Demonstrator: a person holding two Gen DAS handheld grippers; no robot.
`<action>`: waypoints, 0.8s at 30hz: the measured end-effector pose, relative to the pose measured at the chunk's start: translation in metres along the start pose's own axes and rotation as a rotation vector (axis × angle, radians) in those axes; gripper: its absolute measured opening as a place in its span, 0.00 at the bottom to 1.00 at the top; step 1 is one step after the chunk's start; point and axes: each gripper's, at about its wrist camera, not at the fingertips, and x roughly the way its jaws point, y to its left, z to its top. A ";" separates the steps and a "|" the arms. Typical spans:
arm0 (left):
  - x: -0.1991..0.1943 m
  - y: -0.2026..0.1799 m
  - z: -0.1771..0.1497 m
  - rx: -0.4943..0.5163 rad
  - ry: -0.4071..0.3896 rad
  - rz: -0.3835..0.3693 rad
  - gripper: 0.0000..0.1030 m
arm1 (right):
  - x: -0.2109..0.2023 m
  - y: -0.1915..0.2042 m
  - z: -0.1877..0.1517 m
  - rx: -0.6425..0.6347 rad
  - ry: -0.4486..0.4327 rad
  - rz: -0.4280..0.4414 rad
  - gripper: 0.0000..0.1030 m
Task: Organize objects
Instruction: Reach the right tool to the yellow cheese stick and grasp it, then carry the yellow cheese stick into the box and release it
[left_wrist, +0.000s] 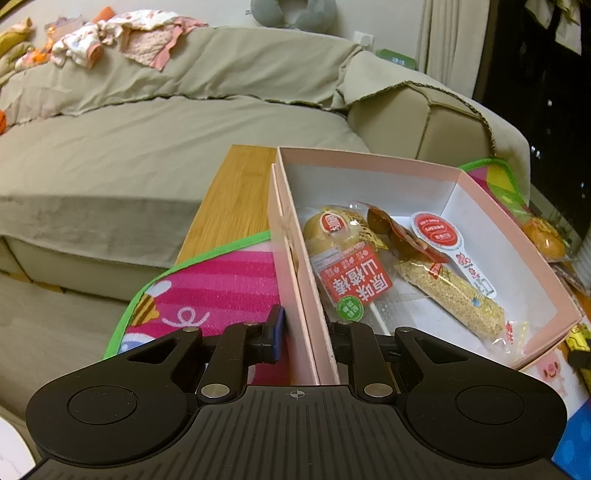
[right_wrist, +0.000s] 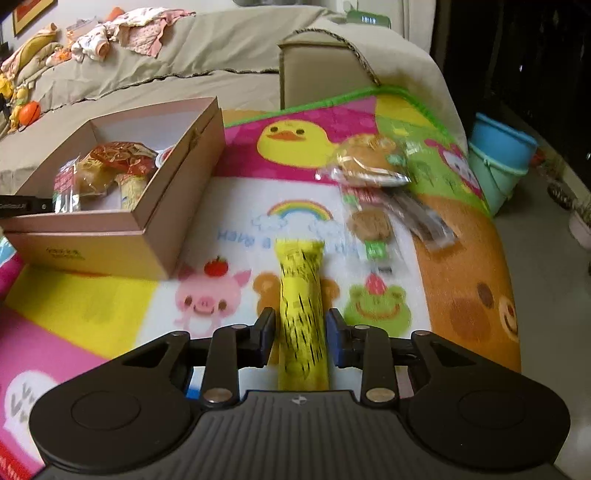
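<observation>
A: What could go wrong from here?

B: The right tool (right_wrist: 301, 338) has the yellow packet (right_wrist: 301, 295) between its pads, lengthwise, but slivers of gap show on both sides, so I judge the grip unsettled at best. If it lifts like that, the slick wrapper may slide out or droop at its far end and catch the box wall.

A: And the box?

B: The pink box (left_wrist: 369, 162) is off to the right tool's left, well apart from the packet. The left tool (left_wrist: 306, 332) is clamped on the box's near wall, one pad outside, one inside. A careless tug there could crease the cardboard or drag the box across the play mat (right_wrist: 369, 229), which covers the surface.

A: Anything else in the way?

B: Loose snacks (right_wrist: 369, 162) lie ahead of the right tool, just beyond the packet's far end; a forward sweep could scatter them.

A: What can't you make out?

B: The right view is smeared, so the packet's print is unreadable and true pad contact is uncertain. The packet's near end hides under the tool body. In the box, wrapped snacks (left_wrist: 369, 258) overlap, so I can't count them.
</observation>
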 end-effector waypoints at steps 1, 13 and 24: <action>0.000 -0.001 0.001 0.009 0.000 0.004 0.18 | 0.002 0.002 0.002 -0.001 -0.003 -0.001 0.28; -0.007 -0.004 0.001 0.029 0.003 0.026 0.17 | -0.068 0.008 -0.002 0.013 -0.061 0.024 0.21; -0.018 -0.005 0.001 0.082 -0.059 0.000 0.17 | -0.111 0.029 0.016 -0.011 -0.159 0.112 0.17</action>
